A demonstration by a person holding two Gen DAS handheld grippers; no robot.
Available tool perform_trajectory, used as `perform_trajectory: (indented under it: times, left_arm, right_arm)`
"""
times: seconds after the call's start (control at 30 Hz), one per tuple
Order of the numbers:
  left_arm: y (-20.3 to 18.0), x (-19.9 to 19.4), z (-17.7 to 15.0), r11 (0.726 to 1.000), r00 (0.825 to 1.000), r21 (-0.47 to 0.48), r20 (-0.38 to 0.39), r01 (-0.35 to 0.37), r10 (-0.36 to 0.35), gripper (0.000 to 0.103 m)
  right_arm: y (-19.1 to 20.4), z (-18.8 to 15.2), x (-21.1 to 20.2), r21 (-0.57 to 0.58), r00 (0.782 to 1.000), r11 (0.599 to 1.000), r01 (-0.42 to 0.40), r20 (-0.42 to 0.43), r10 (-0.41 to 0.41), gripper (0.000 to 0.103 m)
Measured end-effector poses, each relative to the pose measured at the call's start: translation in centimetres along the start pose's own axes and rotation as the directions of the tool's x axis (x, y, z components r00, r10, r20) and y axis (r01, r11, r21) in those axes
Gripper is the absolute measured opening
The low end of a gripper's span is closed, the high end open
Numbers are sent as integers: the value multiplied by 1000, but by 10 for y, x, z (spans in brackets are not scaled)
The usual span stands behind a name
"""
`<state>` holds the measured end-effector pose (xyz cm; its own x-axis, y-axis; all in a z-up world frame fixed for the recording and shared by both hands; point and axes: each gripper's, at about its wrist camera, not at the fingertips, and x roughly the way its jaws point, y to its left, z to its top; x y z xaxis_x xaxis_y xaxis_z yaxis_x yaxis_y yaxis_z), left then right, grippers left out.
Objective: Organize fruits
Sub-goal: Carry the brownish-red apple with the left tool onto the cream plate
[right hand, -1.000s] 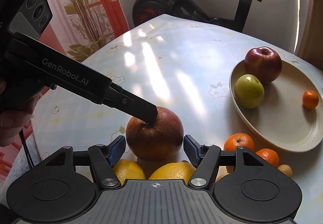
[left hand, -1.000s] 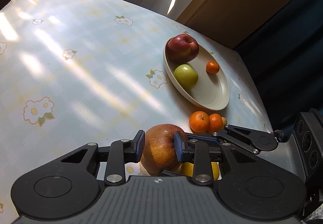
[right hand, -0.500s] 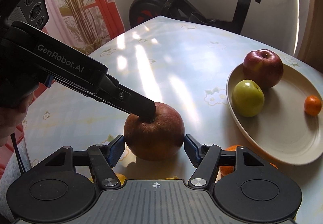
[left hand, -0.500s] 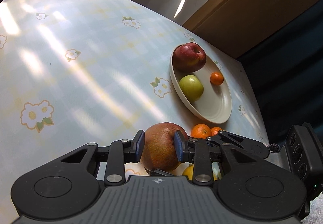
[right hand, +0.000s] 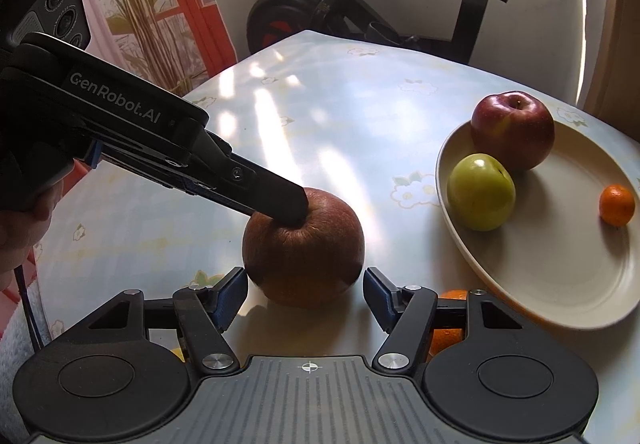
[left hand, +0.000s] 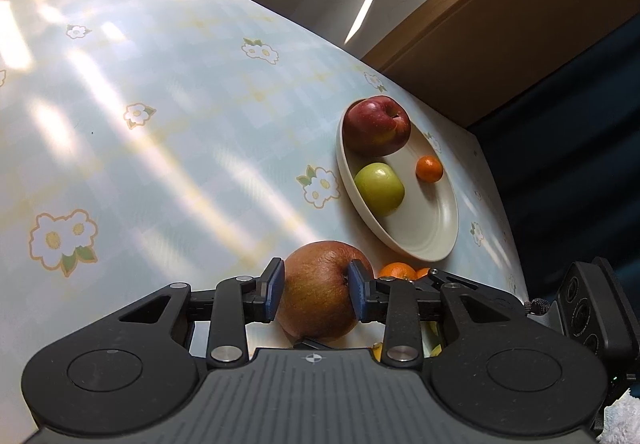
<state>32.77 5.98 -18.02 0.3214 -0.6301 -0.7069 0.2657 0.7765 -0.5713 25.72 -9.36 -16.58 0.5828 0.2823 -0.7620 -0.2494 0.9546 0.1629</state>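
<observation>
Nearest: the left tool (left hand: pixel 316 294) has its blue pads against either flank of a brownish-red apple (left hand: pixel 322 290). Its jaws are opening, just easing, with the apple between them and the pads touching the skin. In the right wrist view the apple (right hand: pixel 303 248) appears lifted just clear of the bench (right hand: pixel 320 115), with a shadow beneath it, though I cannot tell for sure.

The right tool (right hand: pixel 306 296) sits close behind the same apple, jaws partly spread, pads standing off both sides, gripping nothing.

Beside and under the tools: oranges (left hand: pixel 396 271) on the bench, not yet sorted. Something yellow shows below the left tool; too hidden to name.

Further on: a cream plate (right hand: pixel 560 284) on the right side of the flowered cloth, holding a green apple (right hand: pixel 481 192), a red apple (right hand: pixel 513 129) behind it and touching it, and a small mandarin (right hand: pixel 617 204) apart from both.

Step in hand, as I judge it: carrying the brownish apple toward the plate, one of several fruits left to move.

Next move calls for a firm hold again, since a loosening grip risks a drop, then a carry forward and right over the plate rim, setting down in the bare middle clear of the green apple.
</observation>
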Motion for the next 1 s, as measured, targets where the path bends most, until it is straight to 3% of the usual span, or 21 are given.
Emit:
perform_trajectory:
  times: [0.5,0.77,1.0]
  left_arm:
    - [-1,0,0,1000,1000,3,6,-4,4,37]
    - [-30,-14,13,997,999,71,38,-12,10,37]
    - [-71,-10,32,990,998,138,55,-11,3,37]
  right_arm:
    - [0,0,0,-2,999,1000,-10,39,10,60]
    - [-8,7,-27,-17,991,1000,10,131,-8,60]
    - [-37,18,-57,-14,984,999,40,173,-37,60]
